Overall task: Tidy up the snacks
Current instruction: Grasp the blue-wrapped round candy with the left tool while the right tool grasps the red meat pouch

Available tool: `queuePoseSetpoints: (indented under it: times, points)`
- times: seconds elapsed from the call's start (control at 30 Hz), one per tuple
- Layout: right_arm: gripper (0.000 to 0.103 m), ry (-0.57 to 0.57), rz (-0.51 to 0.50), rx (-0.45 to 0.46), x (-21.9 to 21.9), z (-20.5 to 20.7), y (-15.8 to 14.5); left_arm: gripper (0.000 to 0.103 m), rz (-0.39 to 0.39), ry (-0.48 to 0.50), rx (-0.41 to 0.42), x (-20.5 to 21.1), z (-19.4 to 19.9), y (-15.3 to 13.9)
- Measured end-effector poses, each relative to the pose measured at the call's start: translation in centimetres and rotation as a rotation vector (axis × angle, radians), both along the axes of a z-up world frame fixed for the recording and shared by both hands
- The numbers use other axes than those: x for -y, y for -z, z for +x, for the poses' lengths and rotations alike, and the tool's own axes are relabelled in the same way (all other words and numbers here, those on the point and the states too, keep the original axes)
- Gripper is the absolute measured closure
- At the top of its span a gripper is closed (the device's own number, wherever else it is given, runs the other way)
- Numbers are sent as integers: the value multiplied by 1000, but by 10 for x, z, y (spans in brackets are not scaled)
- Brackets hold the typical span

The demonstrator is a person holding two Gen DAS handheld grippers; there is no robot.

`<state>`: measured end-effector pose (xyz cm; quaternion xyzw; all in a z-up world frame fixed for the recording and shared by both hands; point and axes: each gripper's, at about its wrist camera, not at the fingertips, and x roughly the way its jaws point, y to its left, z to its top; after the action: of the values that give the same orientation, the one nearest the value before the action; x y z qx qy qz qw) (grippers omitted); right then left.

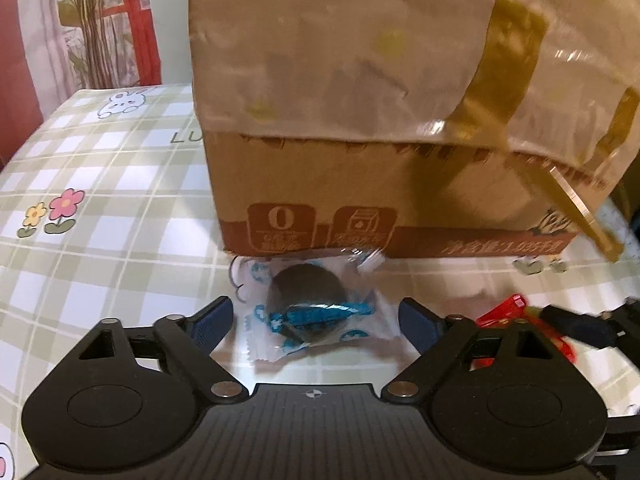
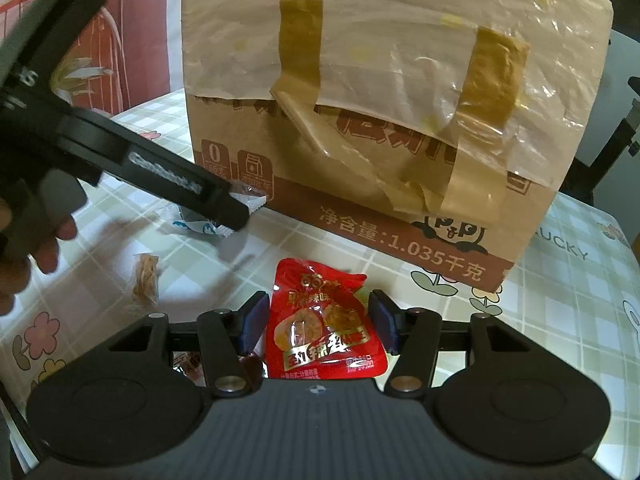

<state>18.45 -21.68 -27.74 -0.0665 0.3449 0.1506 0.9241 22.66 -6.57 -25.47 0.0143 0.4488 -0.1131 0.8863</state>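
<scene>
Left wrist view: both grippers bracket a snack packet in front of the taped cardboard box (image 1: 360, 80).

On the left, the left gripper (image 1: 316, 312) stands wide open around the white-and-blue wrapped dark cookie (image 1: 308, 312) lying on the checked tablecloth (image 1: 100, 200) just beside the box's base, pads clear of the wrapper; I would lower until the pads flank the cookie's middle, then close gently so it does not crack. To the right, the right gripper (image 2: 318, 320) straddles the red snack pouch (image 2: 324, 328), pads at its edges; whether they press I cannot tell, so seat the grip before lifting.
</scene>
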Motion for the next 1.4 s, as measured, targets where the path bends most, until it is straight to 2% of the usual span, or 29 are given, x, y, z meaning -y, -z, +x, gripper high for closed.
queuePoseSetpoints:
  times: [0.13, 0.17, 0.3, 0.5, 0.57, 0.83, 0.93, 1.07, 1.23, 1.4]
  points:
    - [45, 1, 3, 3, 1, -3, 0, 40, -2, -4, 15, -8, -9, -1]
    - [45, 1, 4, 3, 1, -3, 0, 41, 5, -6, 15, -11, -12, -2]
    - [45, -3, -2, 6, -1, -6, -3, 42, -21, -39, 3, -26, -22, -6]
    - [45, -49, -64, 23, -10, -8, -4, 43, -35, -73, 19, -44, -39, -18]
    - [43, -61, -74, 1, -12, -6, 0, 43, -39, -79, 28, -48, -44, -24]
    - [42, -101, -167, 24, -22, -5, 5, 43, -48, -84, 39, -49, -59, -27]
    - [46, -117, -205, 37, -25, -8, 6, 43, -56, -84, 45, -53, -63, -29]
    - [52, -96, -152, 41, -17, -12, -1, 43, -64, -83, 65, -56, -70, -35]
    - [52, -74, -50, 59, -6, -21, -19, 42, -73, -73, 97, -53, -76, -45]
    - [52, -74, 7, 85, -1, -33, -37, 42, -79, -51, 142, -50, -82, -61]
